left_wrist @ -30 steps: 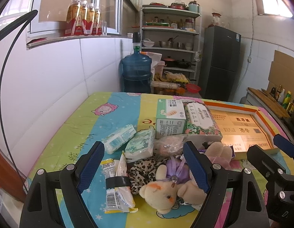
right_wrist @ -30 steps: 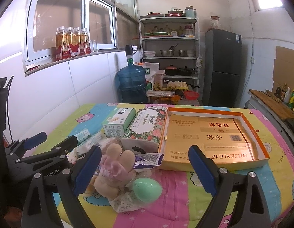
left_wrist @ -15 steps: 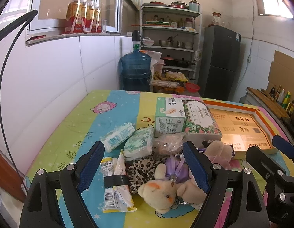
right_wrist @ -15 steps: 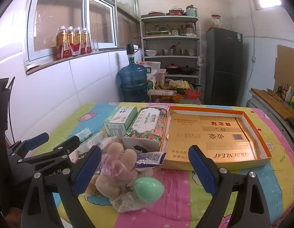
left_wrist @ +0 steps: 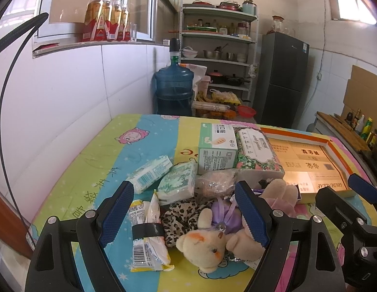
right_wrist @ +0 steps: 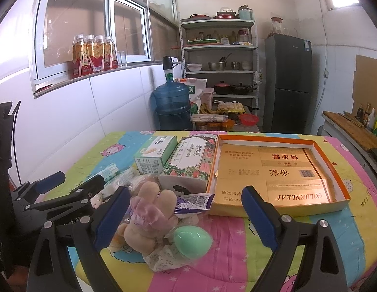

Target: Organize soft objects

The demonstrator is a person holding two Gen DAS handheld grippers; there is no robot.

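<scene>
A heap of soft things lies on the patterned tablecloth: a cream teddy bear [left_wrist: 204, 247] with a purple bow, a leopard-print cloth [left_wrist: 182, 213], a pink-scarfed plush [right_wrist: 149, 215], a green egg-shaped sponge [right_wrist: 192, 242], tissue packs [left_wrist: 151, 174] [left_wrist: 177, 182] and a yellow snack packet [left_wrist: 145, 239]. My left gripper [left_wrist: 186, 215] hangs open above the bear and leopard cloth. My right gripper [right_wrist: 186, 219] is open over the plush and sponge. An empty orange-rimmed cardboard tray [right_wrist: 273, 172] sits to the right.
A green carton [left_wrist: 216, 150] and a floral tissue box [left_wrist: 257, 154] stand behind the heap, against the tray. A white tiled wall runs along the table's left side. A blue water jug [left_wrist: 173, 92], shelves and a dark fridge stand beyond the far edge.
Both grippers have drifted slightly back and up from the heap; both stay open and nothing on the table has moved.
</scene>
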